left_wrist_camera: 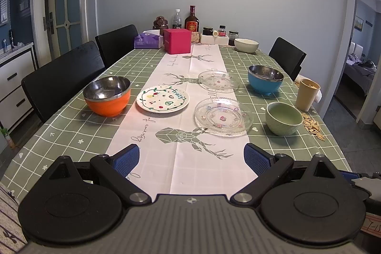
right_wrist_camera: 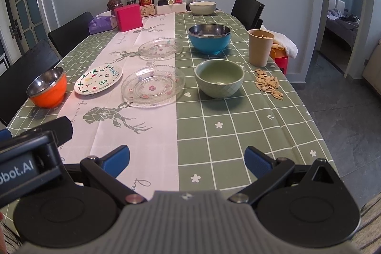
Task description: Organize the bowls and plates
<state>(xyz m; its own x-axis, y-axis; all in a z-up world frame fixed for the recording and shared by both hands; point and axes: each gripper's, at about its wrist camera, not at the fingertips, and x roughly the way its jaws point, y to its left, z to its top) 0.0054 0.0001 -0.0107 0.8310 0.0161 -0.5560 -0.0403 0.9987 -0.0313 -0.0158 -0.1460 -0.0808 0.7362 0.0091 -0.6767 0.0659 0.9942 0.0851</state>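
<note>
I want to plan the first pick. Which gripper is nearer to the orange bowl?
Left. The orange bowl lies ahead and slightly left of the open left gripper. The open right gripper is further right, so that bowl sits far across the table to its left.

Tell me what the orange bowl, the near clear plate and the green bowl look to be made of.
Orange bowl: likely steel inside, mirror-bright lining; glossy orange outer shell, plastic or coated.
Near clear plate: glass or clear plastic, see-through, ribbed, printed flowers.
Green bowl: apparently glazed ceramic, thick rim, soft sheen, embossed lattice.
</note>
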